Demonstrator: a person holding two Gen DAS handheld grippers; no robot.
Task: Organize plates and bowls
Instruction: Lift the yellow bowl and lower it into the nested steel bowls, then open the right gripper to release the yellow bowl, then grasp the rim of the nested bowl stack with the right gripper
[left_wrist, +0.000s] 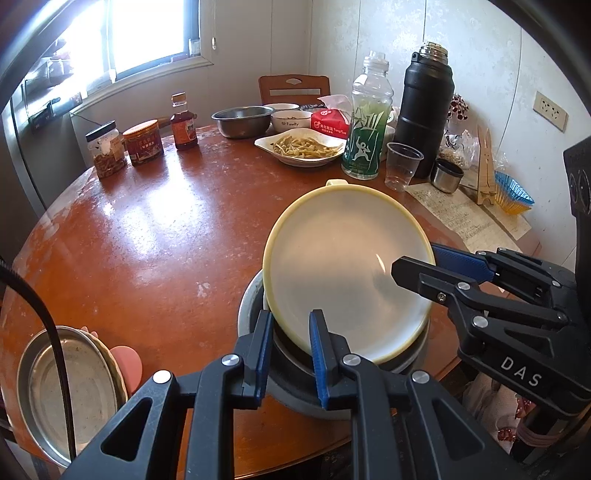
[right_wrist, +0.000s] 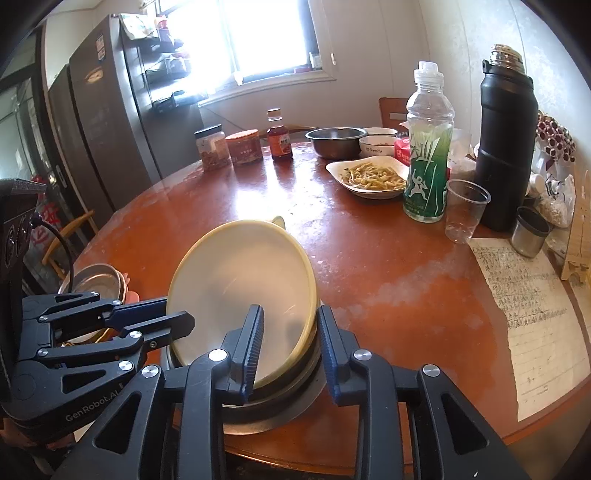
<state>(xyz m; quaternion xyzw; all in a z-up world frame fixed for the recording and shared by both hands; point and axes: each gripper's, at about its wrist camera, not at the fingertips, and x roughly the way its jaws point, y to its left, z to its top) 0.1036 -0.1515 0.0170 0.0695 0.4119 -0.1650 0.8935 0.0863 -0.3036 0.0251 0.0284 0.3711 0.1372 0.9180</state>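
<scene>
A cream plastic bowl leans tilted inside a grey metal bowl near the front edge of the round table. My left gripper is shut on the cream bowl's near rim, one blue pad inside and one outside. My right gripper straddles the opposite rim. Its pads stand a little apart from the wall, one finger over the inside, the other outside. A stack of metal plates lies at the table's left edge.
At the back stand a steel bowl, white bowls, a plate of food, jars, a green bottle, a black thermos and a plastic cup. A written paper lies on the right.
</scene>
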